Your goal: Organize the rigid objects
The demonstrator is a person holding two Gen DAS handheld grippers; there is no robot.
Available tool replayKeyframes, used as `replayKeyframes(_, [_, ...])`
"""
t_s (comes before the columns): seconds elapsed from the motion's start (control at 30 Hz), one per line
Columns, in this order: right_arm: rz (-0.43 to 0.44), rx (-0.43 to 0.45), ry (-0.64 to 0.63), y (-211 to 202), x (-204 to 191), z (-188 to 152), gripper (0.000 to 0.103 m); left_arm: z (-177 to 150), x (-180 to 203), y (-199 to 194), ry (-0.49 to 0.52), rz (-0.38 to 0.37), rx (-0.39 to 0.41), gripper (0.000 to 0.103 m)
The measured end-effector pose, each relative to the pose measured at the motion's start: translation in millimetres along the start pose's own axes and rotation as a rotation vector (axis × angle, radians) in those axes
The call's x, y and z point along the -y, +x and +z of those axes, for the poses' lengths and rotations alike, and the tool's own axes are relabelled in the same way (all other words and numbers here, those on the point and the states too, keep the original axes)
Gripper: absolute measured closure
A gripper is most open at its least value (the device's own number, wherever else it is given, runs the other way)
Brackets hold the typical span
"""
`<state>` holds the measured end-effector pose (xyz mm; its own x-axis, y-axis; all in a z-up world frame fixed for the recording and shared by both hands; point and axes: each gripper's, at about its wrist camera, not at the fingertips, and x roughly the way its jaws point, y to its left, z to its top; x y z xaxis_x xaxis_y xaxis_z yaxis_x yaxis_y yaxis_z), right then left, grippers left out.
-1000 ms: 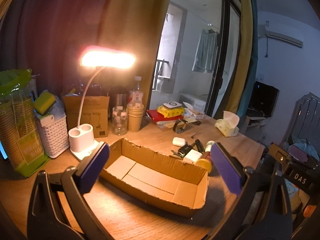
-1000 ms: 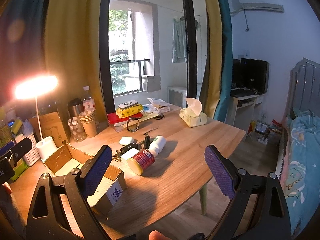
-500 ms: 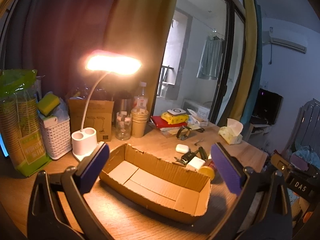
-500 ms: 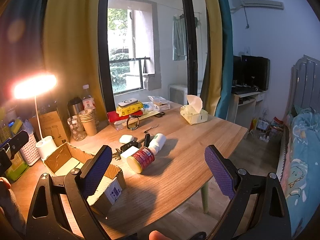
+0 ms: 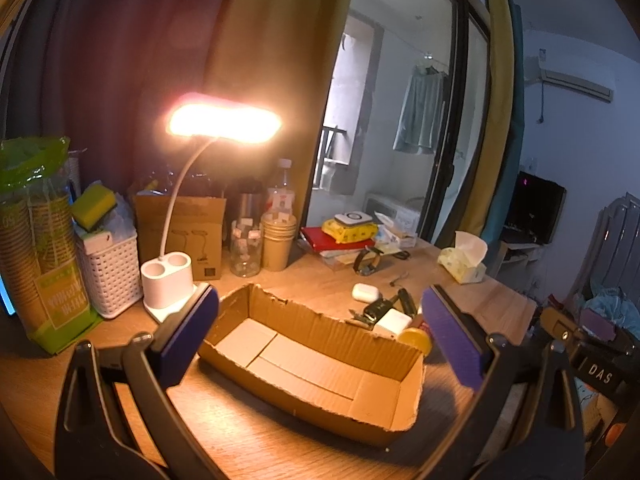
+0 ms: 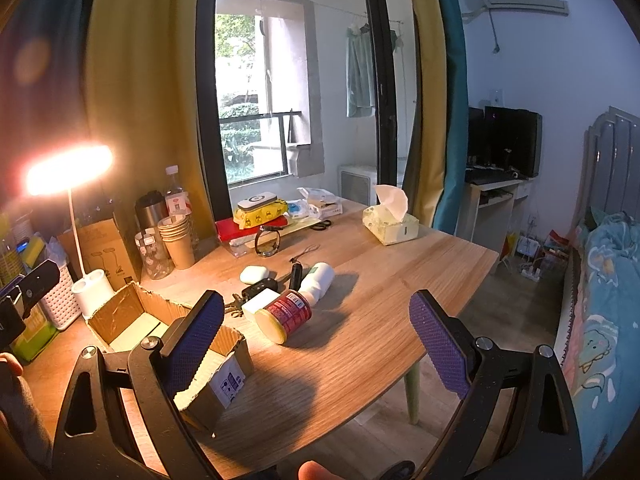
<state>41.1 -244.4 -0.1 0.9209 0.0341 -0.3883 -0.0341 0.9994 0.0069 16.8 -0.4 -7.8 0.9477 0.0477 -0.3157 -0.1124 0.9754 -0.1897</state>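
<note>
An open, empty cardboard box (image 5: 320, 364) lies on the wooden table; it also shows in the right wrist view (image 6: 132, 316). Right of it lie a red can with a yellow lid (image 6: 285, 314), a white bottle (image 6: 318, 280), a white flat block (image 6: 260, 302), a white earbud case (image 6: 254, 274), a black car key (image 6: 256, 290) and a black watch (image 6: 267, 240). My left gripper (image 5: 320, 336) is open and empty, above the box. My right gripper (image 6: 316, 340) is open and empty, above the table in front of the can.
A lit desk lamp (image 5: 172, 280), a white basket (image 5: 108, 272), paper cups (image 5: 278, 244), a glass jar (image 5: 245, 252) and a brown carton (image 5: 180, 232) line the back. A tissue box (image 6: 390, 222) and stacked books (image 6: 256, 222) stand far right.
The left wrist view has shifted slightly, so the box and lamp sit a little further right and lower. The right wrist view has barely changed. Both grippers stay open.
</note>
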Motion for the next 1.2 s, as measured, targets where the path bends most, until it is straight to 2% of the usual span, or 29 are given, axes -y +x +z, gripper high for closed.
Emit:
replayKeyframes(0.5, [0.006,-0.009,0.003,5.3,-2.8,-2.4,0.007,-1.3,1.8,4.8,0.009,0.013,-0.013,0.001])
replayKeyframes(0.63, [0.006,-0.017,0.006,11.0,-3.1,-4.9,0.007,-3.5,3.8,11.5,0.012,0.022,-0.037,0.001])
replayKeyframes(0.93, [0.016,-0.085,0.017,46.8,11.5,-15.4,0.007,-23.7,3.7,48.6,0.003,0.096,-0.153,0.001])
replayKeyframes(1.2, [0.045,-0.154,0.037,83.0,23.8,-31.8,0.007,-65.2,12.4,93.1,-0.006,0.146,-0.363,0.001])
